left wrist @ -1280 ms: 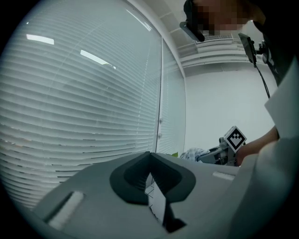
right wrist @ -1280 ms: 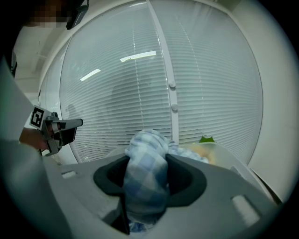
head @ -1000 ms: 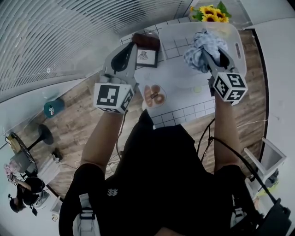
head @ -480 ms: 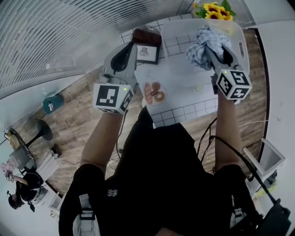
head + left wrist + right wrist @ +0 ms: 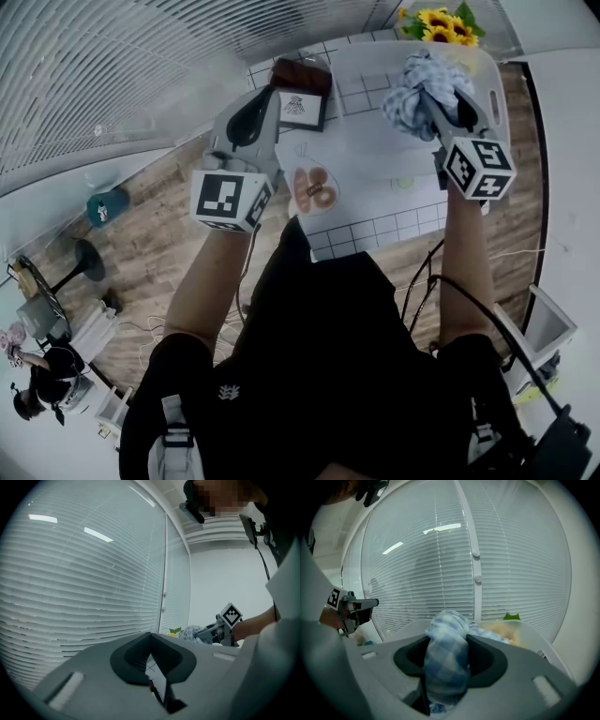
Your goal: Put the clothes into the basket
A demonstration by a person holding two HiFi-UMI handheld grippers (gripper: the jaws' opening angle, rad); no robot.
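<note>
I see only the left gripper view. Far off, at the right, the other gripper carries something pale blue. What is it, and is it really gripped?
Observer: Yes. In the right gripper view, the right gripper has its jaws pressed on a bunched blue checked cloth.
Operator: I see no basket. Is one near?
Observer: In the head view the cloth lies within the outline of a translucent white basket, so it appears to be held above the opening.
Operator: What else is on the table?
Observer: The head view shows a small plate with two doughnuts on the tiled table, just left of the basket.
</note>
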